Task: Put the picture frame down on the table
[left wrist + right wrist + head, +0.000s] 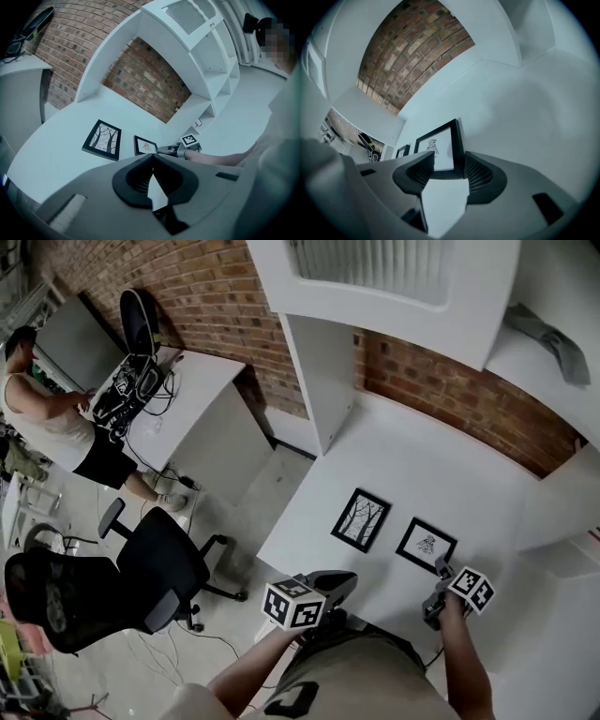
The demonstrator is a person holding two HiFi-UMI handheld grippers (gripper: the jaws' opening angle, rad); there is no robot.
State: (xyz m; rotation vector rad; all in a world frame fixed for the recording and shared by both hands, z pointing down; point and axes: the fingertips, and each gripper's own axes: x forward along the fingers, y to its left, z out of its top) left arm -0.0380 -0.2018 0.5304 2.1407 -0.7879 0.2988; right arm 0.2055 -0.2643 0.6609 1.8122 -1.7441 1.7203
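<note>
Two black picture frames lie flat on the white table [422,465]. The small one, with a little figure drawing [427,543] [145,146] [438,147], is on the right. My right gripper [439,570] [165,150] [445,164] is at its near right corner. Its jaws stand apart with that corner between them, and a gap shows at the pads. The larger frame with bare trees [361,518] [102,139] [401,151] lies to the left, untouched. My left gripper [342,579] [153,157] hovers by the table's front edge, shut and empty.
A white shelf unit [323,381] stands against the brick wall behind the table. Off the table's left edge is a black office chair [159,568]. Farther left, a person [47,418] sits at another desk [197,381] with cables and gear.
</note>
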